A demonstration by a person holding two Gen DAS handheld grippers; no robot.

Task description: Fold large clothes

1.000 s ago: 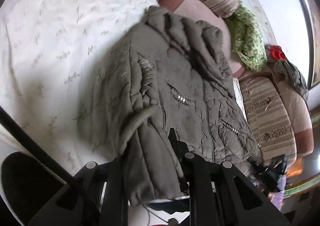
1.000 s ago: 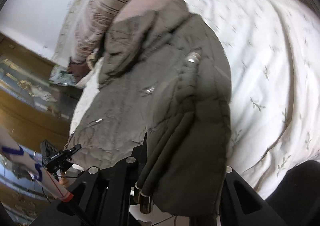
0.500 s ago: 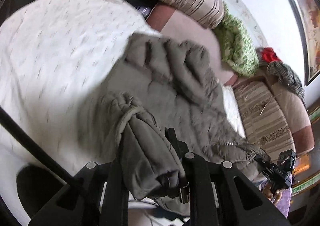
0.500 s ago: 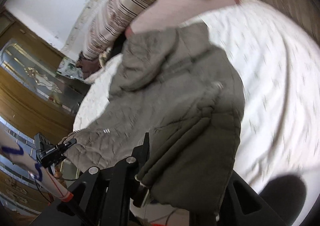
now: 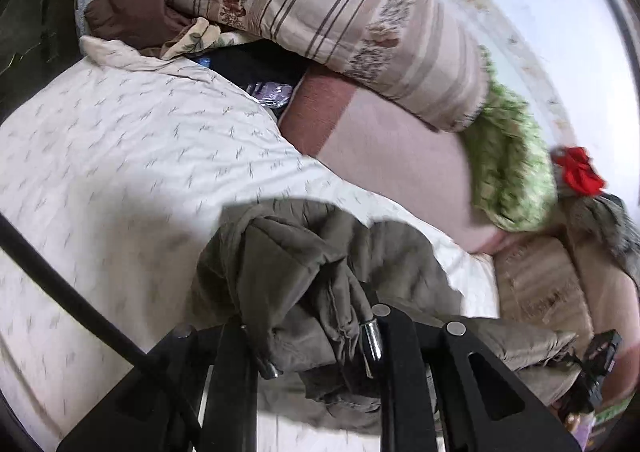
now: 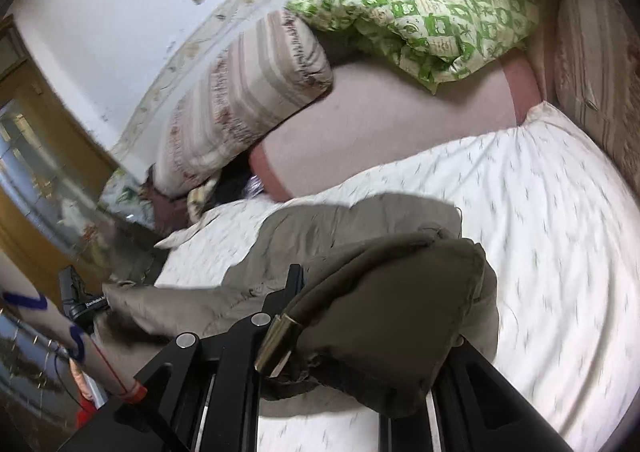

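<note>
An olive-green padded jacket [image 5: 312,264] hangs bunched above the white leaf-print sheet [image 5: 120,156]. My left gripper [image 5: 308,336] is shut on a thick fold of it, with metal toggles dangling beside the fingers. In the right wrist view the same jacket [image 6: 360,252] drapes over my right gripper [image 6: 360,332], which is shut on another fold of it, a brass toggle at its left finger. The rest of the jacket trails between the two grippers. The fingertips are hidden in the cloth.
A striped pillow [image 5: 320,20], a pink cushion [image 5: 392,156] and a green patterned quilt [image 6: 424,0] lie along the wall. Brown clothes [image 5: 132,8] sit at the bed's far corner. A striped sofa seat [image 5: 536,292] is at right. A wooden cabinet [image 6: 44,156] stands at left.
Both grippers have lifted and pulled the jacket back toward me; it was spread over the sheet and now hangs bunched from the jaws, with far more bare sheet and the pillows showing.
</note>
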